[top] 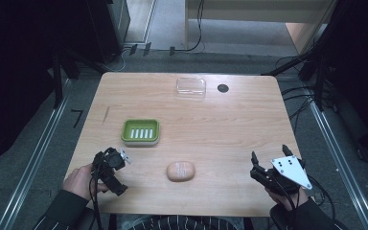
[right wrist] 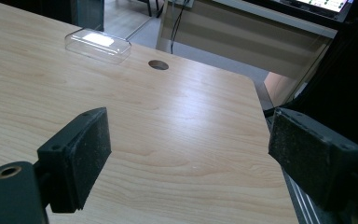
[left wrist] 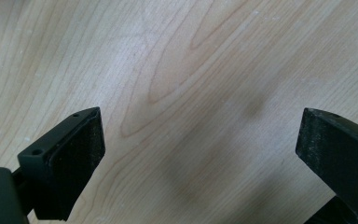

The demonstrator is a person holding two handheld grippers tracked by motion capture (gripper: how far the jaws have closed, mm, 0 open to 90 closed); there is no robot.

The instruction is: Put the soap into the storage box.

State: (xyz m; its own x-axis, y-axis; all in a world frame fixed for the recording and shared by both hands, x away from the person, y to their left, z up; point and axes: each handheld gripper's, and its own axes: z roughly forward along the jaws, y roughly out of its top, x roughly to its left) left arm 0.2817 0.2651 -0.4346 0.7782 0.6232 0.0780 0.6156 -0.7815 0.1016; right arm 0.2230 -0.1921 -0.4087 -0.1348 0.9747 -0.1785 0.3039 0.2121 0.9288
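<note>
In the high view the left gripper [top: 116, 181] sits at the table's [top: 230, 129] near left edge, with the green soap dish [top: 140, 132] just beyond it. Its own view adds what the high view cannot: the jaws spread wide over bare wood, grasping nothing. The pinkish soap bar [top: 181, 171] lies between the two grippers, touched by neither. The right gripper [top: 270, 158] hovers near the right edge, released too; its view shows the clear lid [right wrist: 98, 44] and a round hole [right wrist: 158, 65] at the far edge.
</note>
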